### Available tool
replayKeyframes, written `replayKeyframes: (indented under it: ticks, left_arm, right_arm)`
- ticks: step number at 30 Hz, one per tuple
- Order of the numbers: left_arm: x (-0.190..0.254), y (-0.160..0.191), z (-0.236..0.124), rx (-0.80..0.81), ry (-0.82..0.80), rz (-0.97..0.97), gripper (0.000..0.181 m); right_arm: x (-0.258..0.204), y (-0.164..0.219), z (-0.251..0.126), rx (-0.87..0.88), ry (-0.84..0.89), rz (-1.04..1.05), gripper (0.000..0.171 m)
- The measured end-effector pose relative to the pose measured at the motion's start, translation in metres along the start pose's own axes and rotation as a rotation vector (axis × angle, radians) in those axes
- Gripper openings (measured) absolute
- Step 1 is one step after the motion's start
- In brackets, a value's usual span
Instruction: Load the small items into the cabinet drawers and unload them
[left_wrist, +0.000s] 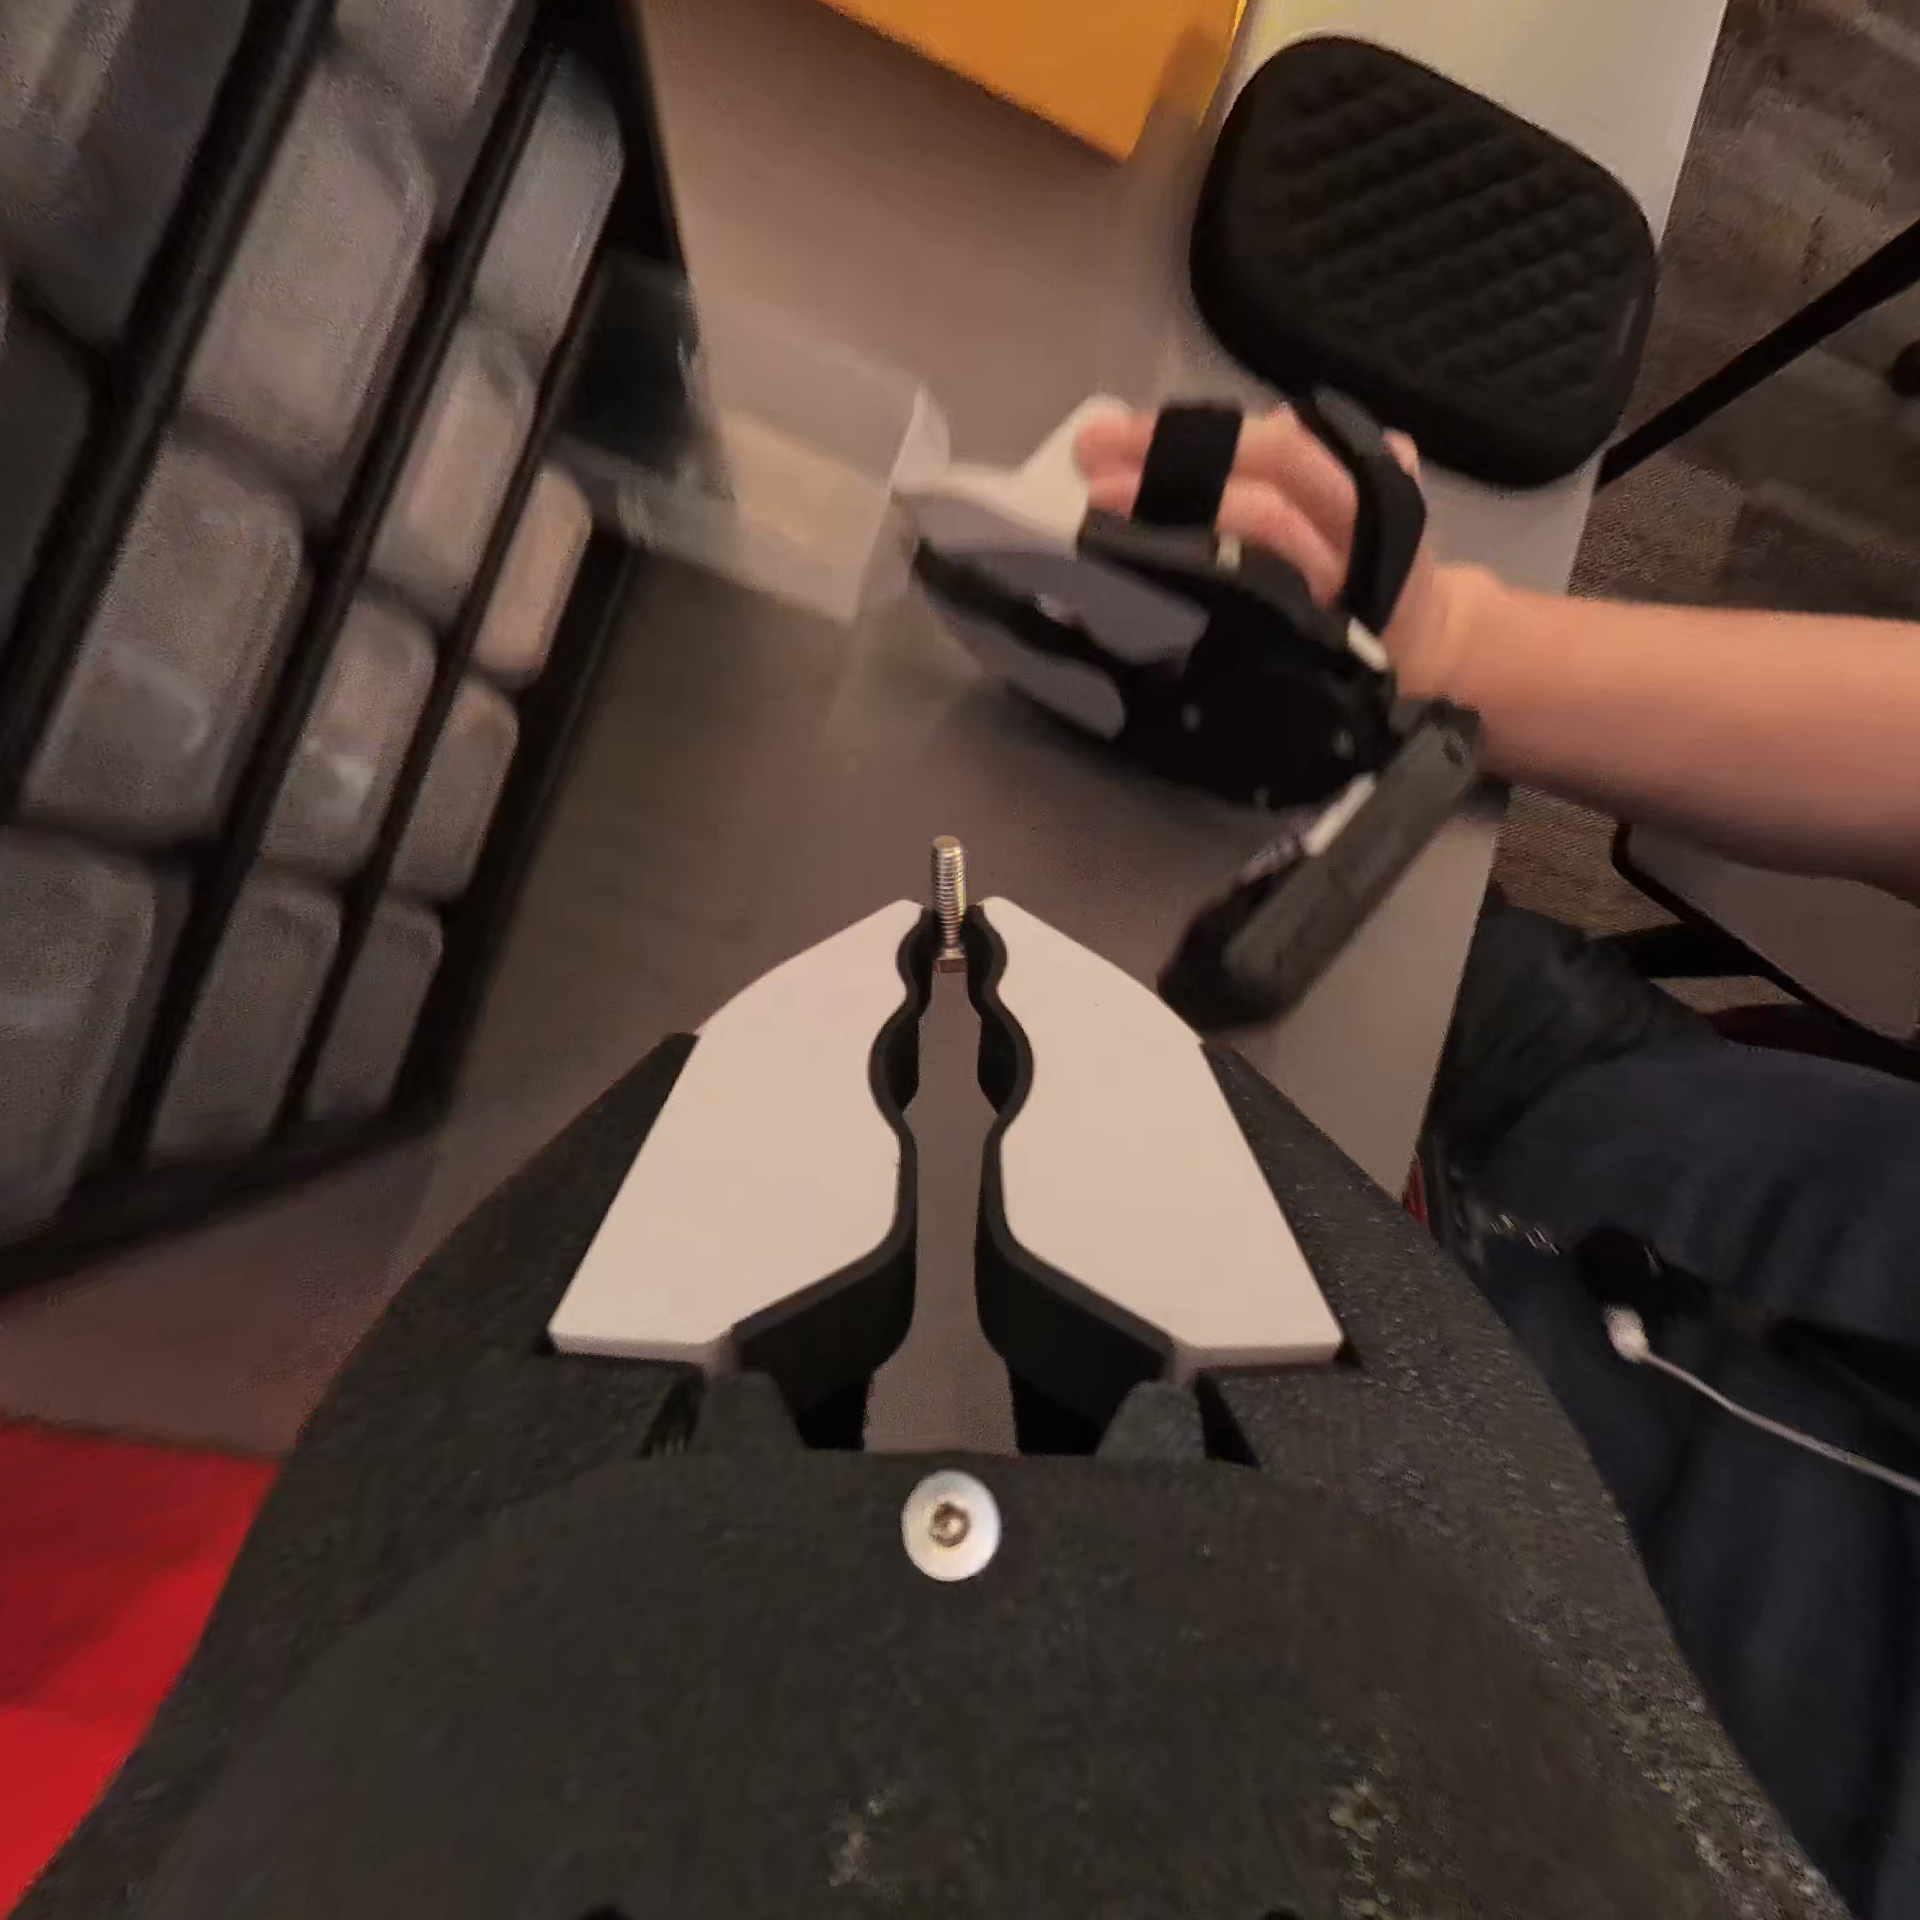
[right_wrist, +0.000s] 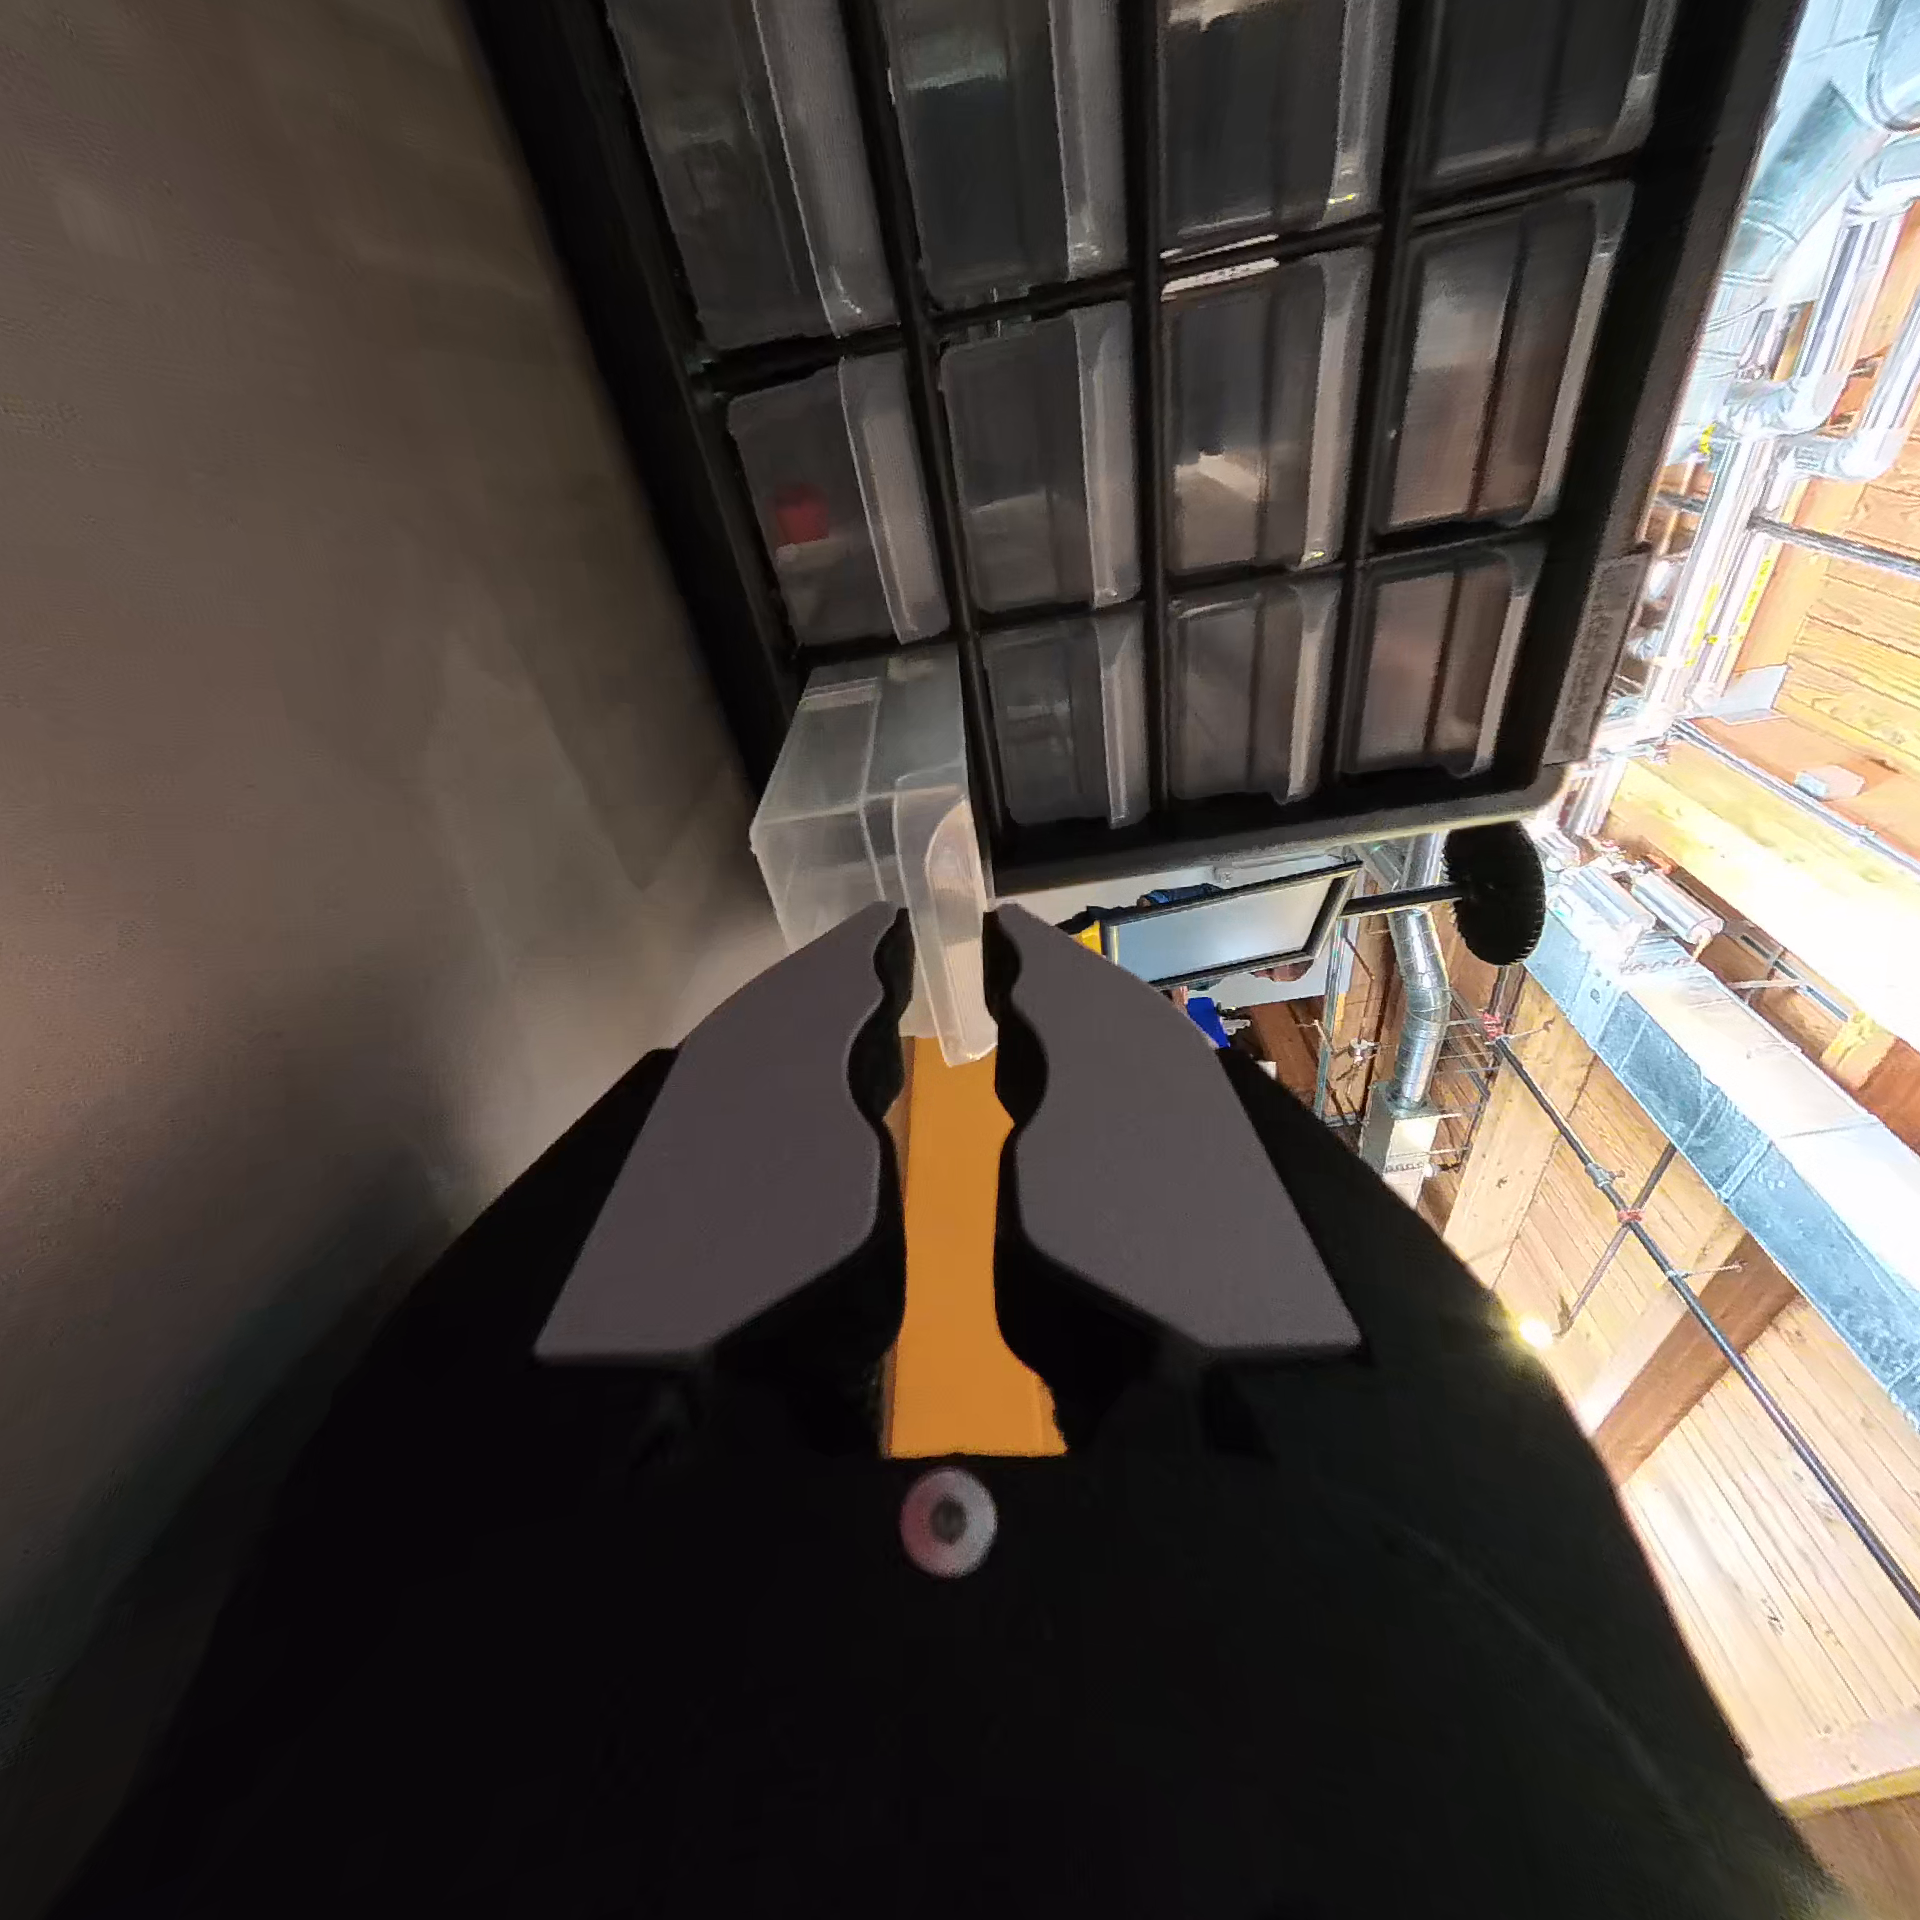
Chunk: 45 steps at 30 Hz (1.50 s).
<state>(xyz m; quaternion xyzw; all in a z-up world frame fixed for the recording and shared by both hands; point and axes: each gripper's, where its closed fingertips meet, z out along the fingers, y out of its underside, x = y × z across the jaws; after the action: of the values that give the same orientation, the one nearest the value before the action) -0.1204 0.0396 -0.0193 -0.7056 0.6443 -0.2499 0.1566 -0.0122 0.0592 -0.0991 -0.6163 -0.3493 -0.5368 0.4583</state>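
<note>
The left gripper (left_wrist: 948, 914) is pinched almost closed on a small silver bolt (left_wrist: 948, 883), held by the fingertips just above its head with the threaded shank sticking straight out past them. Ahead and to its left stands the cabinet (left_wrist: 260, 520), a black frame of clear drawers, blurred here so their contents cannot be told. Below the gripper lies the grey table (left_wrist: 727, 831). Ahead to its right, a hand (left_wrist: 1247, 499) works the right gripper (left_wrist: 997, 613), which reaches toward a clear drawer (left_wrist: 831, 488) standing out from the cabinet.

In the right wrist view, the right gripper (right_wrist: 948, 966) is narrowed onto the clear handle tab (right_wrist: 945, 935) of that drawer (right_wrist: 831, 790), its fingertips on either side of the tab and seemingly touching it. The drawer is pulled partway out of the cabinet's (right_wrist: 1143, 416) corner slot, directly ahead of the gripper; through its clear walls nothing can be made out inside. The neighbouring drawers sit shut in their slots. One of them, next to the pulled drawer along the same edge, holds a small red item (right_wrist: 800, 514); the others look dark, and their contents are unclear. Something yellow (right_wrist: 951, 1247) shows through the gap between the fingers.
</note>
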Motion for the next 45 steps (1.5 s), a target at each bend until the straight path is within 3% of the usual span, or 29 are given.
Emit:
replayKeyframes:
  ticks: [5, 11, 25, 30, 36, 41, 45]
  left_arm:
    - [-0.009, -0.053, 0.062, -0.141, -0.119, 0.169, 0.006]
    - [-0.023, -0.058, 0.124, -0.365, -0.158, 0.246, 0.005]
    - [-0.05, -0.033, 0.153, -0.619, -0.203, 0.255, 0.005]
    - [-0.051, -0.037, 0.147, -0.592, -0.21, 0.257, 0.021]
    - [-0.035, -0.05, 0.09, -0.294, -0.206, 0.144, 0.02]
    - [-0.024, 0.0, 0.038, -0.155, -0.169, 0.009, 0.017]
    - [-0.023, 0.048, 0.018, -0.096, -0.166, -0.092, 0.015]
  right_arm:
    - [-0.001, -0.001, -0.011, 0.006, -0.006, 0.009, 0.013]
    - [-0.002, -0.004, -0.015, 0.03, -0.011, 0.005, 0.013]
    - [-0.005, -0.004, -0.015, 0.038, -0.051, 0.032, 0.014]
    - [-0.008, -0.002, -0.014, 0.029, -0.062, 0.032, 0.015]
    - [-0.009, 0.001, -0.009, 0.015, -0.07, 0.047, 0.015]
    - [-0.007, -0.002, 0.005, 0.011, -0.058, 0.082, 0.016]
    - [-0.008, -0.002, 0.019, -0.004, -0.036, 0.083, 0.018]
